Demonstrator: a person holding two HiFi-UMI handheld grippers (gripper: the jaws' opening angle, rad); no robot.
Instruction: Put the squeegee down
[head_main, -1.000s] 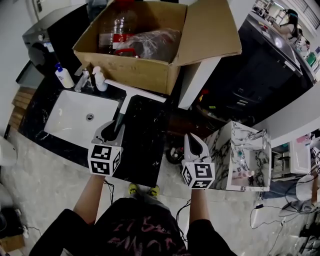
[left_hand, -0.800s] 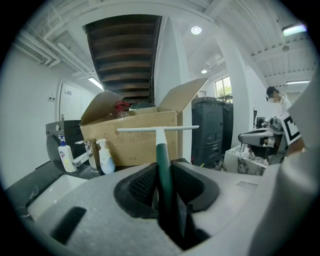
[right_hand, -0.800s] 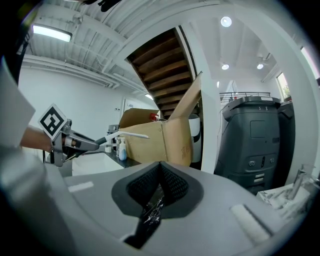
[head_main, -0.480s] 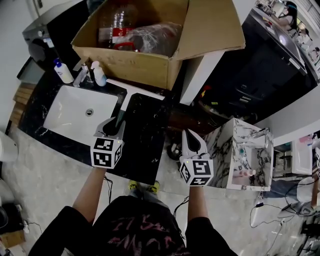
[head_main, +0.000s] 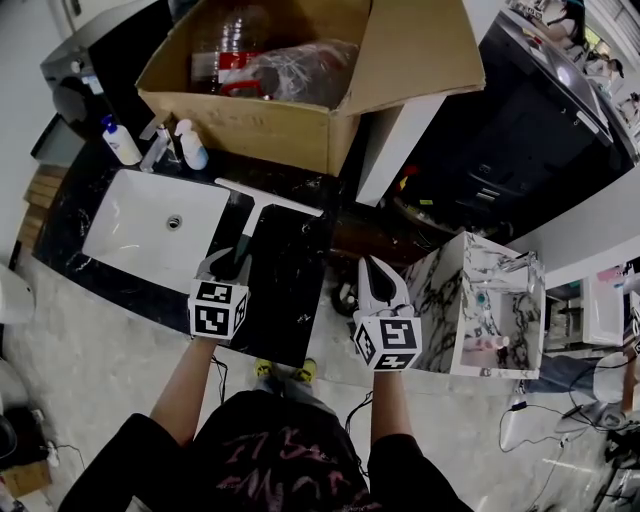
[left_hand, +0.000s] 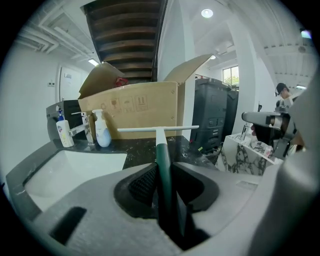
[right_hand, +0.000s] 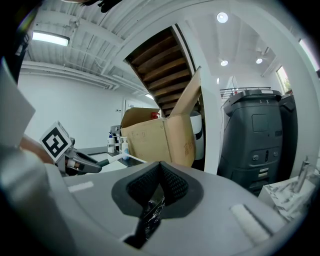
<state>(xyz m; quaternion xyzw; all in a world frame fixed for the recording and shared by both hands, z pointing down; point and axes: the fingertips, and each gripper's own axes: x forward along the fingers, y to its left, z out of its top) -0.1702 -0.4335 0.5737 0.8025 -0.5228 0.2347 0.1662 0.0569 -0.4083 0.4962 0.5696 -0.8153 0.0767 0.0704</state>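
Squeegee (head_main: 252, 222) clamped in left gripper (head_main: 230, 264) over black counter (head_main: 290, 290)

Squeegee is T-shaped: a long, thin white blade across the far end, a white neck, then a smooth dark green handle. Left gripper's jaws are pressed on the handle from both sides, ribbed black pads vs. smooth plastic, seen close up in the left gripper view (left_hand: 162, 186) w/ the handle (left_hand: 162, 160) running straight out btwn them. Blade sits level & crosswise over the glossy black counter, which is veined w/ white like marble. Can't tell if the blade touches the stone.

Just left of the squeegee is a white rectangular sink (head_main: 120, 225) w/ rounded corners. Behind the sink: a metal tap (head_main: 155, 150) btwn 2 white plastic bottles, one blue-capped (head_main: 121, 143), one pump type (head_main: 190, 147). Behind the blade stands a big open cardboard box (head_main: 260, 125), flaps up, crinkled clear plastic inside.

Right gripper (head_main: 375, 275) is off the counter's right edge, well apart from the squeegee. Its grey jaws are together w/ nothing btwn them (right_hand: 159, 175).
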